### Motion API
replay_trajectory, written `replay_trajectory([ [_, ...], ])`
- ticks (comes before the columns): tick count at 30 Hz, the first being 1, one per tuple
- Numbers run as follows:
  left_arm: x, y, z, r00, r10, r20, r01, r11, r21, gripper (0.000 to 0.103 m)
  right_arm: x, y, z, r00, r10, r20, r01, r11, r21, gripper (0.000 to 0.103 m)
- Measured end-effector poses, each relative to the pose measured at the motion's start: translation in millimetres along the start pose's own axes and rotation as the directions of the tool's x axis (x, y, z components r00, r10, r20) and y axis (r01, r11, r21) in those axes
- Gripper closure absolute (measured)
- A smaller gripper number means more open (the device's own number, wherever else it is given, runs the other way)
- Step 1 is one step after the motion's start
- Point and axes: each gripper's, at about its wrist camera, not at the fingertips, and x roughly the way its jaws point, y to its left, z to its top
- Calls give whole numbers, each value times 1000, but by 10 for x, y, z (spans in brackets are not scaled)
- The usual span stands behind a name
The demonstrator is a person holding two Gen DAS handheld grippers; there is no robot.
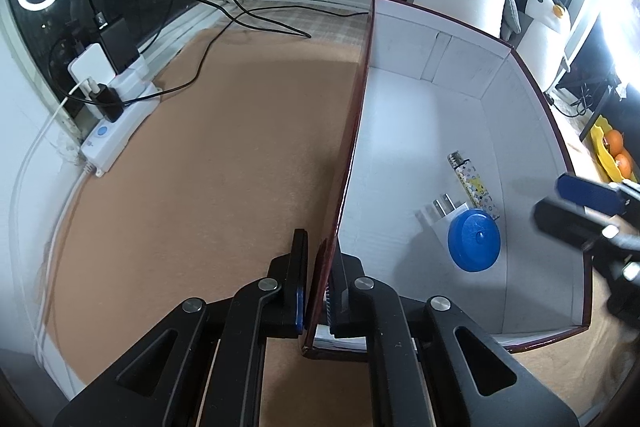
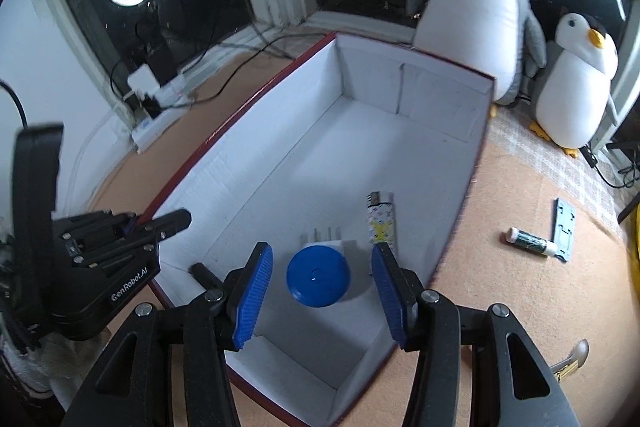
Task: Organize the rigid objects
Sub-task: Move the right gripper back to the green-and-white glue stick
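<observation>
Blue-padded, the left gripper (image 1: 316, 283) is clamped tight on the near wall of the white cardboard box with dark red rim (image 2: 240, 119). The right gripper (image 2: 322, 291) hangs half open above the box, holding nothing. Below it lie a round blue plastic lid (image 2: 318, 277), a white plug adapter (image 2: 324, 237) and a patterned lighter (image 2: 380, 221). A green-wrapped tube (image 2: 530, 239) lies outside on the tan mat (image 2: 500, 307).

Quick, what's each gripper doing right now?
Left gripper: shut on the box wall.
Right gripper: open, holding nothing, above the blue lid.
</observation>
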Motion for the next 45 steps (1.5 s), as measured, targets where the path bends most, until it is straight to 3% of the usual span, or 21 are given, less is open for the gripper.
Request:
replay_trajectory([
  [3,6,-21,11,1000,11,-5,-11,1000,3,96,-133,-168,10,1000,2,31,-3,999,35,55],
  [6,13,-28,17,1000,19,-11,-19,1000,3,96,-228,-343,9,998,-11,55,7,998,70,47],
  [11,21,-44,29,999,36,-19,-36,999,-2,95,-322,-782,-40,996,-52,76,40,987,155,47],
  [15,31,-52,37,998,47,-29,-47,999,-10,95,-283,-1145,-115,993,-106,58,92,975,203,37],
  [22,61,-67,47,997,63,-48,-64,998,-23,94,-55,-1591,-230,989,-151,0,146,958,247,37],
  [27,89,-88,61,995,73,-63,-75,997,-29,94,107,-1758,-244,988,-153,-29,155,952,263,37],
  [34,129,-123,75,993,83,-79,-86,996,-37,85,321,-1928,-220,987,-146,-61,158,944,291,37],
  [45,167,-120,98,991,94,-92,-99,994,-47,85,579,-2033,-123,980,-168,-107,192,941,280,36],
])
